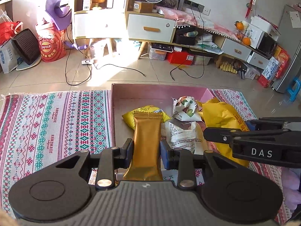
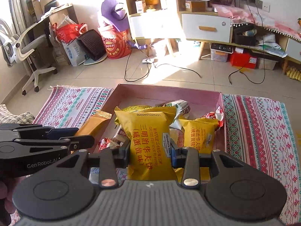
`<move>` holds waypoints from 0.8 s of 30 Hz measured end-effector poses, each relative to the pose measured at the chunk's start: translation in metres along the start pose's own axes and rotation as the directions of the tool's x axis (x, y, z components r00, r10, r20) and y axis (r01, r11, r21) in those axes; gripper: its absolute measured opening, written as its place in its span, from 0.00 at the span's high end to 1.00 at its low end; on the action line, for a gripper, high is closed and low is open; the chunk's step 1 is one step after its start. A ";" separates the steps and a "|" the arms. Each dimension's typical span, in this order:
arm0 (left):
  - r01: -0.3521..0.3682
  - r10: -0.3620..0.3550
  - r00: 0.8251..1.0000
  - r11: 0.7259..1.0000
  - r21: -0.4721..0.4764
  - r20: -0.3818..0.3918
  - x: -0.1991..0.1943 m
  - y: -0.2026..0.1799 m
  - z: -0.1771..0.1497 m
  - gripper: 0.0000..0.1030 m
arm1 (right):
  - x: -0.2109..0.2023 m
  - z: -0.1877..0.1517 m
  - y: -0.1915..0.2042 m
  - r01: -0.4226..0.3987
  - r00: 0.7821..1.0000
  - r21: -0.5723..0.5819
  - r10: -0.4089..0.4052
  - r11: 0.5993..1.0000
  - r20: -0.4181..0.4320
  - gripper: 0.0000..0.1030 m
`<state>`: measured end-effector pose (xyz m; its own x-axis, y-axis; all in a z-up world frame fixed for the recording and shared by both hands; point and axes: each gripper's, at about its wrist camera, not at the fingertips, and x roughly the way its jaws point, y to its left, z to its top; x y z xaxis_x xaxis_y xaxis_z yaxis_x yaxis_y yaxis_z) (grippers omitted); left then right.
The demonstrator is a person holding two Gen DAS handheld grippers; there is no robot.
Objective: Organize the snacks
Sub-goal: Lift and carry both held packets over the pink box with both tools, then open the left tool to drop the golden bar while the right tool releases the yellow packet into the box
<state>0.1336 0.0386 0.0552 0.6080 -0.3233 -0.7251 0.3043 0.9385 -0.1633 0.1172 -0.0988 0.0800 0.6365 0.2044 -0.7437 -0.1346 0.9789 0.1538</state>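
Note:
A pink box on a patterned cloth holds several snack packets. My left gripper is shut on a long gold bar packet, held above the box's near left part. My right gripper is shut on a yellow waffle sandwich packet, held above the box. The right gripper also shows in the left wrist view at the right. The left gripper with the gold packet shows at the left of the right wrist view. A second yellow packet and white packets lie in the box.
The patterned cloth spreads to both sides of the box. Beyond it lie bare floor tiles with black cables, a red Lay's bucket, cabinets and an office chair.

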 end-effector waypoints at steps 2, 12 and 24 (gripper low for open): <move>-0.011 0.011 1.000 1.000 0.002 -0.001 0.009 0.000 0.003 0.64 | 0.007 0.005 -0.003 0.012 1.000 0.009 -0.012 1.000 -0.002 0.65; -0.024 0.024 1.000 1.000 -0.008 -0.018 0.044 0.000 0.011 0.64 | 0.030 0.018 -0.014 0.061 0.998 0.043 -0.061 0.997 -0.004 0.65; -0.032 0.032 0.999 0.999 -0.002 -0.008 0.043 -0.001 0.012 0.32 | 0.019 0.026 -0.006 0.093 0.995 -0.007 -0.092 0.996 0.045 0.35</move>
<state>0.1686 0.0225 0.0326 0.6112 -0.2925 -0.7355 0.2835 0.9485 -0.1416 0.1499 -0.1003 0.0819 0.6799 0.1129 -0.7246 -0.0802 0.9936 0.0795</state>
